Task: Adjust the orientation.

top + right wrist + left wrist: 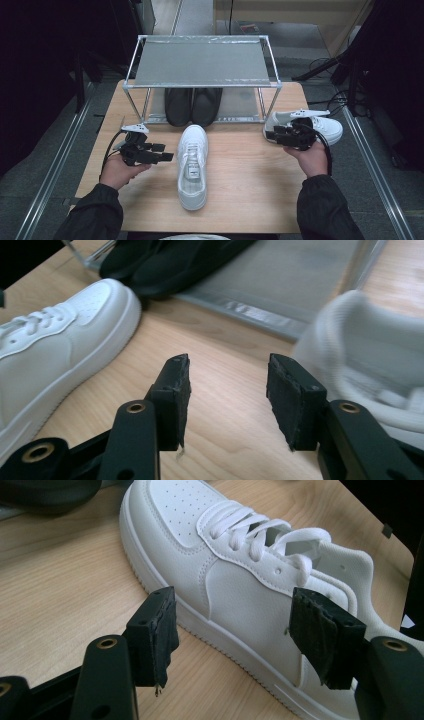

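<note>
One white sneaker (192, 165) lies in the middle of the wooden table (240, 200), toe toward the rack. My left gripper (164, 152) is just left of it and stands open. In the left gripper view its jaws (235, 625) frame the sneaker's side (240, 580) without touching it. A second white sneaker (330, 127) lies at the right, by the rack's leg. My right gripper (271, 135) is open in front of its heel end. In the right gripper view the jaws (227, 390) hold nothing, with that sneaker (370, 365) just right of the right jaw.
A metal two-shelf rack (200, 62) stands at the back of the table. A pair of black shoes (192, 105) sits on its lower shelf (280, 275). Bare wood lies between the two sneakers. The floor drops away beyond the table's sides.
</note>
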`<state>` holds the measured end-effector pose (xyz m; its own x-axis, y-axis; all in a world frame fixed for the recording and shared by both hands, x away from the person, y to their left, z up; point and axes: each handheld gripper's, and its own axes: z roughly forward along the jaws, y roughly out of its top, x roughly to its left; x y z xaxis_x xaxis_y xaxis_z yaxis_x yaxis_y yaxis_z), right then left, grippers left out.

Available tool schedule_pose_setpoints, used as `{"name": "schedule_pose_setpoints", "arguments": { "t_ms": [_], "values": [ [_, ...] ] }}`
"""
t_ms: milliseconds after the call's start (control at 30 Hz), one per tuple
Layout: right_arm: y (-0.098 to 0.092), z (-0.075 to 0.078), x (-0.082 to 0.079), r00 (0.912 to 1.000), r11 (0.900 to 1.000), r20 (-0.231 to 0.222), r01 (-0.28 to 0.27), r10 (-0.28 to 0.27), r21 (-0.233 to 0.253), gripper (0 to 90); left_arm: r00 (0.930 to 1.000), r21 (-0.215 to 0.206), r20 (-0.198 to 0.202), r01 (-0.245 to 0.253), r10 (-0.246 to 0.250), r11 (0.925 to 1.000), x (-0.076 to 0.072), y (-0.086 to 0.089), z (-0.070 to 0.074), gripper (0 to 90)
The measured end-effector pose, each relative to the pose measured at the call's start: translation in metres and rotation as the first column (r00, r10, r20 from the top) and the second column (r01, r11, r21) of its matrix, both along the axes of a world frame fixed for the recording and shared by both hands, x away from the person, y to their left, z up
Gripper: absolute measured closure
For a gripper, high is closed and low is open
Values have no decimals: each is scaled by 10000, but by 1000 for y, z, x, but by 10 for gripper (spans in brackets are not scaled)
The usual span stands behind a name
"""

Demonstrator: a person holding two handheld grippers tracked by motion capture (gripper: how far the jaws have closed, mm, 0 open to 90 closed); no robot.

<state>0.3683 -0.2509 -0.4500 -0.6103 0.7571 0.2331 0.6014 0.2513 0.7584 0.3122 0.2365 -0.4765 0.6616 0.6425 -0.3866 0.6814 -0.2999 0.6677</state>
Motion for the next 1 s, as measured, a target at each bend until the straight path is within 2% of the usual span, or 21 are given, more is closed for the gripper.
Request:
{"name": "schedule_pose_setpoints", "arguments": {
  "t_ms": [133,200,400,567,800,867,933,1000],
  "values": [
    [-10,5,7,9991,9991,-8,414,-414,-99,532,9999,14,2,-110,110,9999,-4,2,-1,364],
    [-13,7,11,9986,9987,-96,512,-512,21,526,9999,45,-11,-164,164,9999,-6,3,-1,364],
    [-15,10,24,9975,9974,-4,708,-708,-141,516,9993,63,61,-361,361,9993,-12,8,-1,365],
    [-14,1,36,9950,9948,-272,952,-962,-352,502,9992,122,16,-388,388,9992,-13,10,-2,365],
    [-6,-23,51,9891,9904,-891,1097,-1172,-846,516,9990,110,16,-456,456,9989,-13,12,-1,365],
    [-2,-30,54,9912,9897,-751,1015,-1092,-1007,535,9990,120,-7,-448,449,9989,-13,12,-2,365],
    [0,-34,55,9922,9905,-633,1016,-1077,-925,558,9989,88,-43,-463,463,9989,-13,11,-2,365],
    [1,-38,57,9918,9918,-718,999,-1057,-798,581,9989,94,-34,-469,469,9989,-13,11,-3,365]
  ]
}}
